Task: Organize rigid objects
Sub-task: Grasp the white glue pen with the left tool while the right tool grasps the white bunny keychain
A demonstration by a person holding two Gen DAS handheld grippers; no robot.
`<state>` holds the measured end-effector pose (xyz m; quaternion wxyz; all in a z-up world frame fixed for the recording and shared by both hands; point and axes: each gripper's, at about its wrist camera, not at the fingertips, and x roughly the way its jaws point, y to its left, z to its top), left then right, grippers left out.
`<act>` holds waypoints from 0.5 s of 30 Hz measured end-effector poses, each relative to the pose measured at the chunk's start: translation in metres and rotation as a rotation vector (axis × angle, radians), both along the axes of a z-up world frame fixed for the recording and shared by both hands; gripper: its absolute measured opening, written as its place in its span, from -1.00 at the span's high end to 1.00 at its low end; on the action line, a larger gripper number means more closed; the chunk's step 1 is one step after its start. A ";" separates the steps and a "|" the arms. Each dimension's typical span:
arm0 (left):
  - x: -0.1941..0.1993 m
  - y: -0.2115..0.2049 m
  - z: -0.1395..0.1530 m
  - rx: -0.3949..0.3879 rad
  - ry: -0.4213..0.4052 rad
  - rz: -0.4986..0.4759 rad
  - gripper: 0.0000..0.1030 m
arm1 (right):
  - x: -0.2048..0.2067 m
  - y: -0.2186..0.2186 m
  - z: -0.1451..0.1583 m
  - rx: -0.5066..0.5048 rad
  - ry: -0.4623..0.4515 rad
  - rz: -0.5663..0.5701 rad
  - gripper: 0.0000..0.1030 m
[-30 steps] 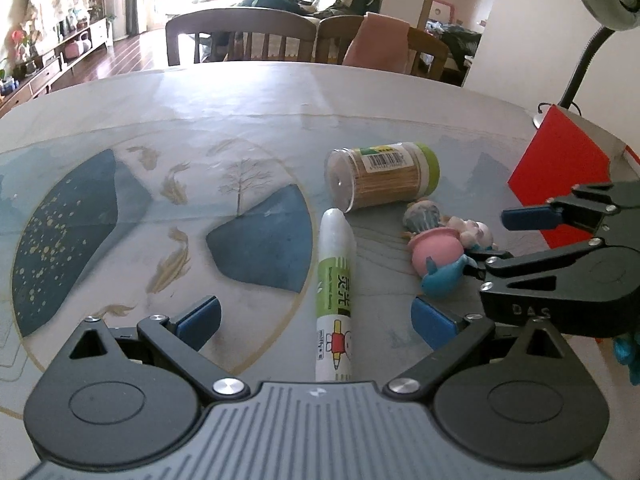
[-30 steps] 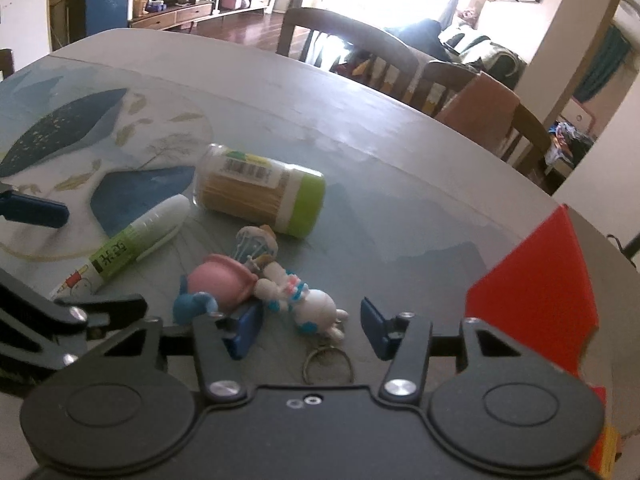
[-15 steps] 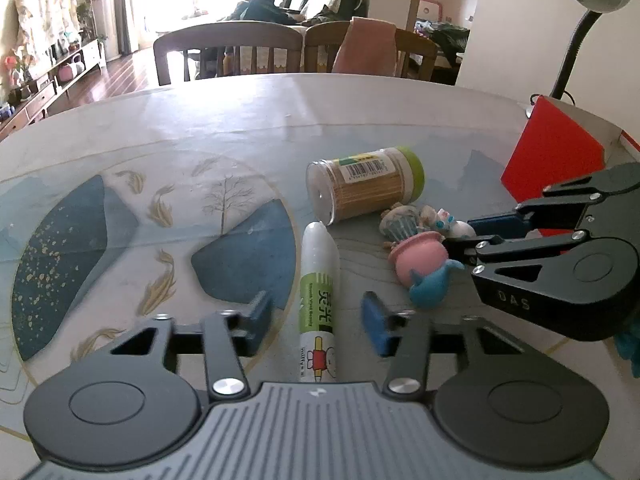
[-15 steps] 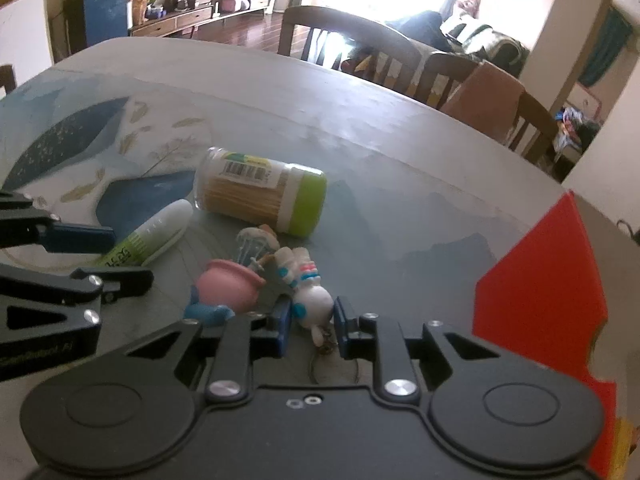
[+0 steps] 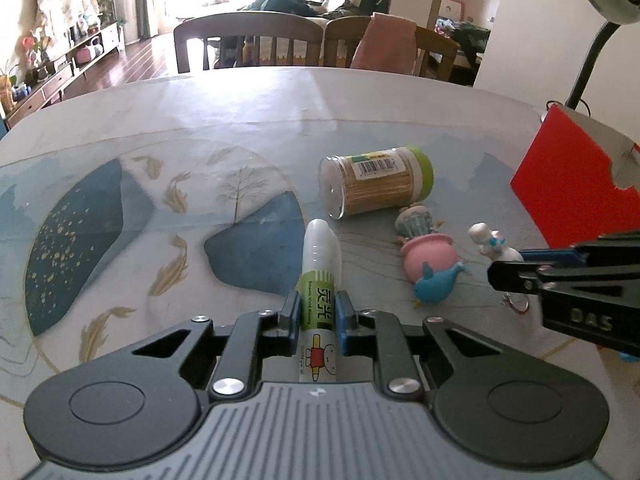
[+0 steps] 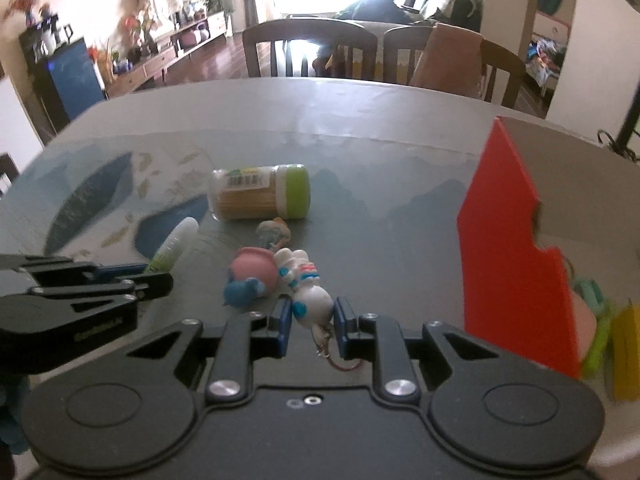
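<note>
Since both items are bound for sorting, the left gripper (image 5: 316,314) is clamping the glue stick (image 5: 319,276) on the table (image 5: 248,128), while the right gripper (image 6: 310,318) is pinching the white keychain figure (image 6: 308,296) beside the red box (image 6: 508,240).

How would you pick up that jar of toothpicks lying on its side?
The toothpick jar lies on its side on the table, its green cap toward the red box. I'd probably grip the clear middle of the body, coming from above with one finger on each long side. It is round and could roll, so squeezing across the barrel steadies it. Its flat ends are too far apart.
</note>
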<state>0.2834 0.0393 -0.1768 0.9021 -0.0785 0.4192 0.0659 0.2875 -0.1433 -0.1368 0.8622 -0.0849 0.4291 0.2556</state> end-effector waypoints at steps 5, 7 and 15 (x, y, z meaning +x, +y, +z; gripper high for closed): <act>-0.012 -0.002 0.014 -0.030 -0.010 0.012 0.66 | -0.013 -0.015 0.018 0.048 0.005 -0.020 0.59; -0.018 -0.003 0.021 -0.046 -0.013 0.017 0.66 | -0.016 -0.022 0.026 0.068 0.006 -0.030 0.59; -0.040 -0.016 0.055 -0.075 -0.041 -0.019 0.66 | -0.033 -0.051 0.064 0.135 -0.008 -0.063 0.59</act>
